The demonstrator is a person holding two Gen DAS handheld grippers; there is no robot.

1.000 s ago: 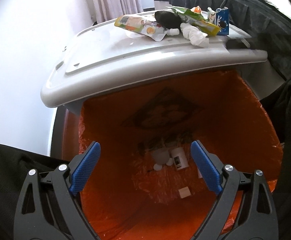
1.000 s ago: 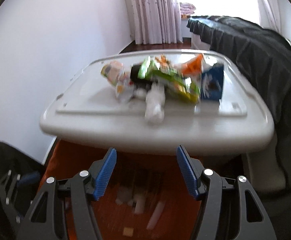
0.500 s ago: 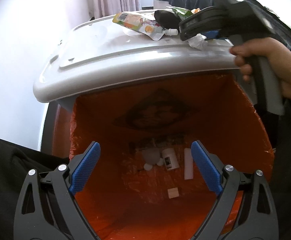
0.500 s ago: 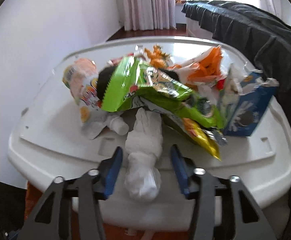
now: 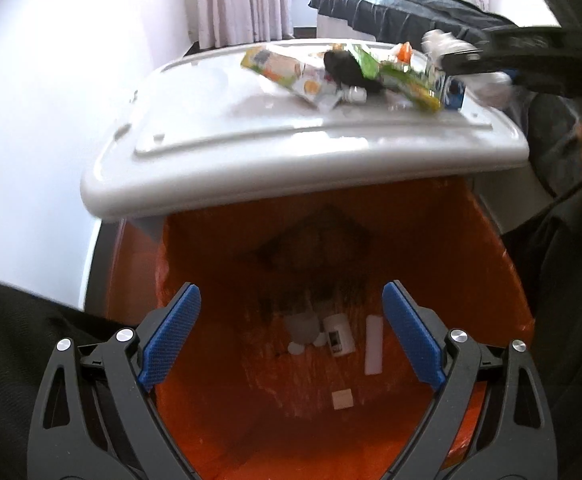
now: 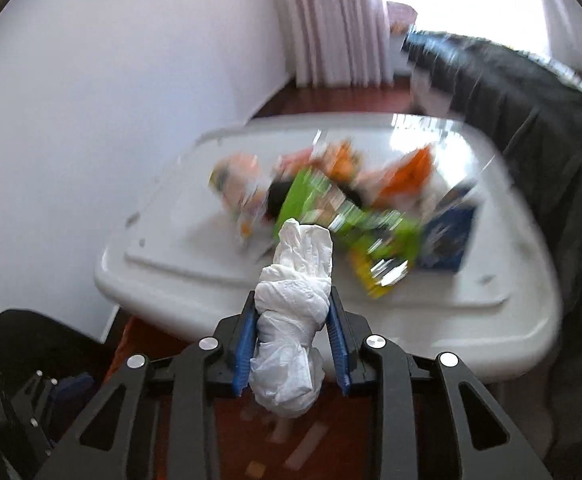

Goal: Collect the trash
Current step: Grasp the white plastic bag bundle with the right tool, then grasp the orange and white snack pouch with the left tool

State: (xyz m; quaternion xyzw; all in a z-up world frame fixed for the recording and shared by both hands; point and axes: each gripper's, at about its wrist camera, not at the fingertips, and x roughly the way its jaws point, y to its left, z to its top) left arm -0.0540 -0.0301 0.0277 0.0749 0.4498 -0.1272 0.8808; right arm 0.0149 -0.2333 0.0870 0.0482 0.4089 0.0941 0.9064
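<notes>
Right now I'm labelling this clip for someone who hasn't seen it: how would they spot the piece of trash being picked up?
Find the white lid propped over the orange-lined bin, with wrappers heaped on it. At its near edge the right claw is closing on a wad of white tissue, its pads against the wad's sides. It is the only plain white, crumpled piece; its neighbours are printed green, orange and blue packets.

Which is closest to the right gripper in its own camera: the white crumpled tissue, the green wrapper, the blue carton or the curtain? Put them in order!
1. White crumpled tissue: between the closing jaws of the right gripper.
2. Green wrapper: just beyond, mid-lid.
3. Blue carton: right side of the lid, slightly farther.
4. Curtain: far back by the window.
</notes>
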